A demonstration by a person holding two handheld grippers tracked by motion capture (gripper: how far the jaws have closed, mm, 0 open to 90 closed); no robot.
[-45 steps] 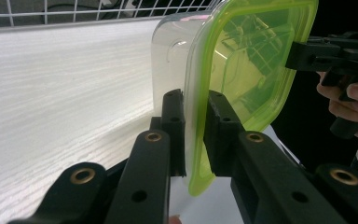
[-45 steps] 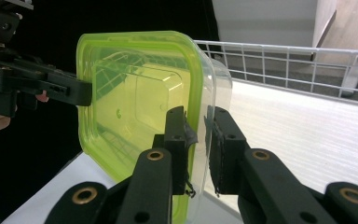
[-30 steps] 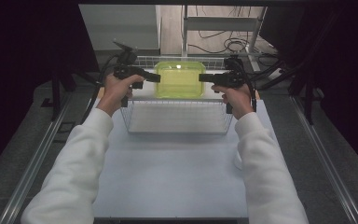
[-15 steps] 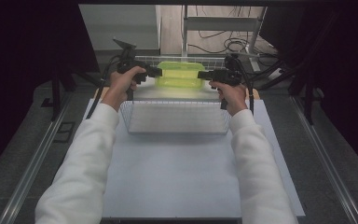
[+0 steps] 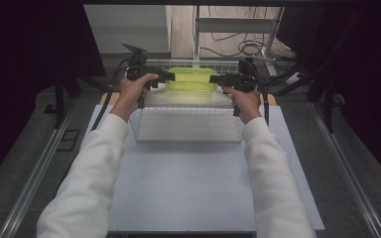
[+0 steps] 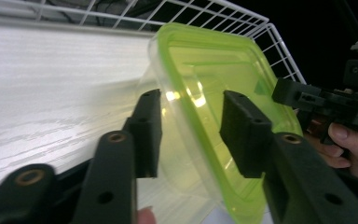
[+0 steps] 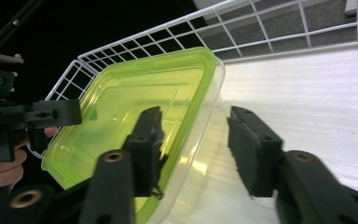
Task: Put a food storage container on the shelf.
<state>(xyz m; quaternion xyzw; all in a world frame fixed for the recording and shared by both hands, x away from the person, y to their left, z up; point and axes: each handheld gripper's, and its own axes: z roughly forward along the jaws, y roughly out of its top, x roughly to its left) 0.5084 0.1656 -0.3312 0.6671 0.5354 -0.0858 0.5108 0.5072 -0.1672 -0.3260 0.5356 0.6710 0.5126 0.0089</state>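
Clearance around container in wire basket, far end.

Green-lidded container (image 5: pixel 191 79) sits at the far end of the white wire basket (image 5: pixel 188 139); basket's far wall and corner stand just behind it, blocking approach from beyond. Near part of the basket floor is bare, open from above. Left gripper (image 6: pixel 189 128) and right gripper (image 7: pixel 196 149) each straddle a container edge, jaws having just been opening, pads off it. White table (image 5: pixel 188 193) in front is unobstructed.
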